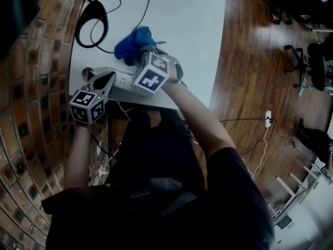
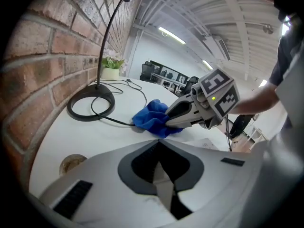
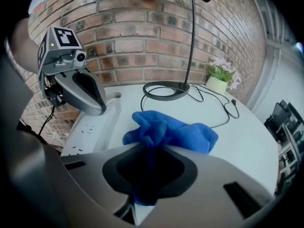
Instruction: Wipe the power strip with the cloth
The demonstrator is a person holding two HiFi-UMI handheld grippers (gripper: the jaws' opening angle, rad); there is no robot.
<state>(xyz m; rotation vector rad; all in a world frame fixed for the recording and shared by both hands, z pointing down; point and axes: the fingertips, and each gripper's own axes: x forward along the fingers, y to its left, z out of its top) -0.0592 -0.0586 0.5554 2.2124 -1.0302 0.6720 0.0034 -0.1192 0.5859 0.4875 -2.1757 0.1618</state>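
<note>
On the white worktop [image 1: 197, 30], your right gripper [image 3: 145, 179] has its jaws clamped on the blue cloth [image 3: 175, 132] — just beside the power strip [image 1: 123, 81]. Your left gripper [image 2: 161, 186] — jaws closed, empty — sits over the power strip's end

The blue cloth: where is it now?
In the head view, upper left of centre, the blue cloth lies on the table beside the power strip, near the black ring base, pinched in the right gripper's jaws.
</note>
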